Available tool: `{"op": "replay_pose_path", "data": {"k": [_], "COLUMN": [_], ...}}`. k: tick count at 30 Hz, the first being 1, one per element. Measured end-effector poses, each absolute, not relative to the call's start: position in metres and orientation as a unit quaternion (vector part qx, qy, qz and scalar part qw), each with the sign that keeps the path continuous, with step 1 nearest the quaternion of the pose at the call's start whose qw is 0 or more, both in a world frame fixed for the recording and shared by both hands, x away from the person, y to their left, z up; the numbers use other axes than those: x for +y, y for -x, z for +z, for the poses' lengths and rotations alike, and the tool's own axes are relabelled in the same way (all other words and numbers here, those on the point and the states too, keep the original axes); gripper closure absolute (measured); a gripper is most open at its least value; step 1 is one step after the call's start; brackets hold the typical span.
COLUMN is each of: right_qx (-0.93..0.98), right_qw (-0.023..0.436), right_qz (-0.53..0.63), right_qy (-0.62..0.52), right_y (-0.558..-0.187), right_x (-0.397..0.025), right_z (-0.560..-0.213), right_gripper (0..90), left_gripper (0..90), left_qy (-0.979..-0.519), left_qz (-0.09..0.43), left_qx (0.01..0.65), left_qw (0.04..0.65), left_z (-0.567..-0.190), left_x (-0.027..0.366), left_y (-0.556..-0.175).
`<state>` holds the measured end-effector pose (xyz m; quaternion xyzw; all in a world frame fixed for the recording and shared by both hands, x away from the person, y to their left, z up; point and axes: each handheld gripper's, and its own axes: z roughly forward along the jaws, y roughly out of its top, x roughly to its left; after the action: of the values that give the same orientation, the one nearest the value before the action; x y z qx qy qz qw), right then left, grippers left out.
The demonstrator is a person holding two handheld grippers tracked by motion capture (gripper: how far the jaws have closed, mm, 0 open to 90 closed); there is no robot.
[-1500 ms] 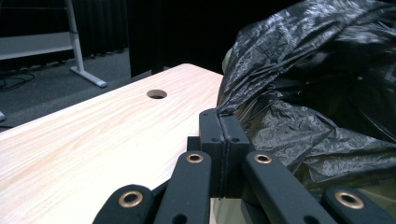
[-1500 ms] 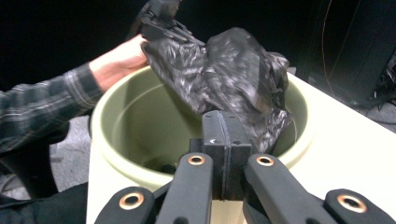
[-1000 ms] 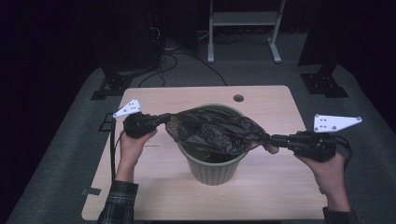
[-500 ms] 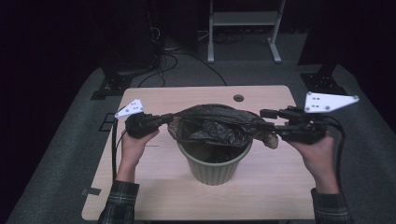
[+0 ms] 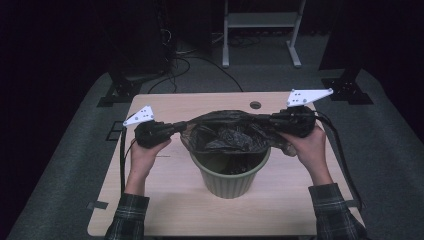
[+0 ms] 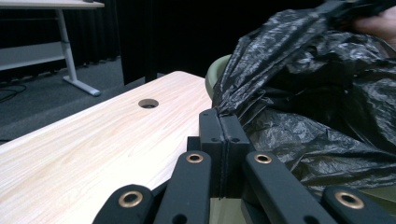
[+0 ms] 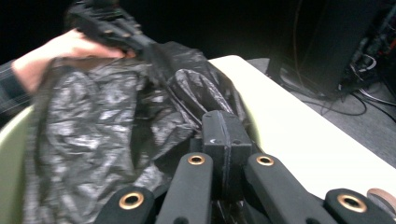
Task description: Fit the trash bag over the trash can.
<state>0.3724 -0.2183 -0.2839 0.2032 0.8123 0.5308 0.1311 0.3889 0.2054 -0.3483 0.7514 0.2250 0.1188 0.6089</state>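
Observation:
A green bin (image 5: 230,177) stands mid-table with a black plastic bag (image 5: 227,135) stretched over its mouth. My left gripper (image 5: 184,126) is shut on the bag's left edge, just left of the bin. In the left gripper view the jaws pinch the bag (image 6: 308,107) beside the bin's rim (image 6: 215,70). My right gripper (image 5: 265,120) is shut on the bag's far right edge, above the bin's back rim. The right gripper view shows its jaws clamped on crinkled bag film (image 7: 116,121), with the other hand and gripper (image 7: 112,32) beyond.
The light wooden table (image 5: 165,200) has a round cable hole (image 5: 255,105) near its far edge. A white desk frame (image 5: 260,30) and cables lie on the dark floor behind. Cables trail from both grippers along the table sides.
My right gripper has lifted and swung from the bin's right side toward the far rim, drawing the bag's edge with it. The left gripper has held still.

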Motion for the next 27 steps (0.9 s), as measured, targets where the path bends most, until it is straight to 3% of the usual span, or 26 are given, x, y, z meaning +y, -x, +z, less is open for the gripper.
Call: {"op": "replay_pose_path", "data": {"k": [9, 15, 27], "right_qx": [0.791, 0.791, 0.785], "right_qw": [0.114, 0.079, 0.068], "right_qz": [0.540, 0.525, 0.523], "right_qy": [-0.263, -0.305, -0.324], "right_y": [-0.412, -0.439, -0.450], "right_x": [-0.229, -0.228, -0.217], "right_z": [-0.299, -0.332, -0.354], "right_gripper": [90.0, 90.0, 90.0], "left_gripper": [89.6, 89.6, 89.7], "left_qy": [-0.761, -0.773, -0.786], "left_qz": [0.117, 0.113, 0.118], "left_qx": [0.231, 0.237, 0.248], "left_qw": [0.595, 0.577, 0.554], "left_z": [-0.355, -0.365, -0.375], "left_x": [0.200, 0.194, 0.190], "left_y": [-0.394, -0.399, -0.403]}}
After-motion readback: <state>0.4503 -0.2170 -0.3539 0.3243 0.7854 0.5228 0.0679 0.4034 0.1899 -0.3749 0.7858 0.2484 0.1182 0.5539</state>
